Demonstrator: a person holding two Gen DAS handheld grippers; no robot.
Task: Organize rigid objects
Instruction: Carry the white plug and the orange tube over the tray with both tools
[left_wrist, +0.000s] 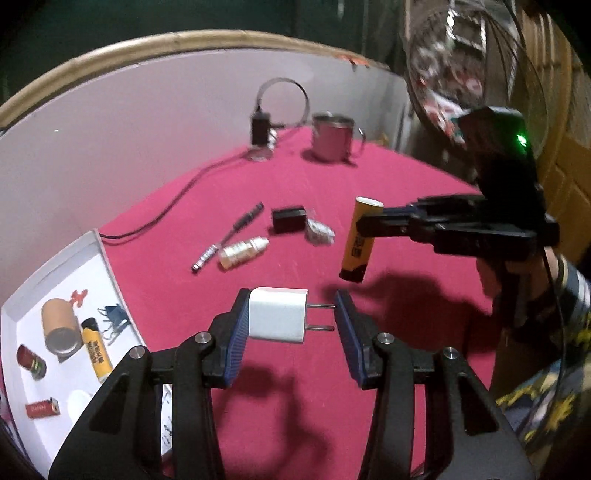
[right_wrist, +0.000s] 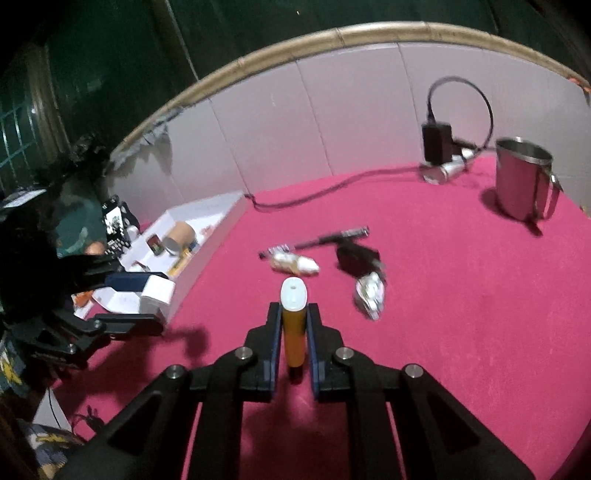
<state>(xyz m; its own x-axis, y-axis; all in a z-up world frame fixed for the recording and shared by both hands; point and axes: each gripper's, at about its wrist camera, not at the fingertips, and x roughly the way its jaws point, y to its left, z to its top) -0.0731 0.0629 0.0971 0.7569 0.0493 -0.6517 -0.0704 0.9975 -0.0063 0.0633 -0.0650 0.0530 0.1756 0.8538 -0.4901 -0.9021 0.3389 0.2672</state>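
Observation:
My left gripper (left_wrist: 290, 317) is shut on a white plug adapter (left_wrist: 277, 319), its prongs against the right pad, held above the pink cloth. In the right wrist view the adapter (right_wrist: 157, 294) shows at the left, near the white tray (right_wrist: 207, 254). My right gripper (right_wrist: 293, 314) is shut on a yellow tube with a white cap (right_wrist: 293, 325), held above the cloth; in the left wrist view the tube (left_wrist: 360, 240) hangs tilted at the right. The tray (left_wrist: 107, 266) at the left holds a cardboard tube (left_wrist: 61, 328), a yellow lighter (left_wrist: 96, 350) and a red lighter (left_wrist: 42, 408).
On the cloth lie a pen (left_wrist: 231, 236), a small white bottle (left_wrist: 242, 252), a black box (left_wrist: 289, 219) and a crumpled foil packet (left_wrist: 319, 230). A steel mug (left_wrist: 332, 136) and a black charger with cable (left_wrist: 260, 129) stand at the back by the white wall.

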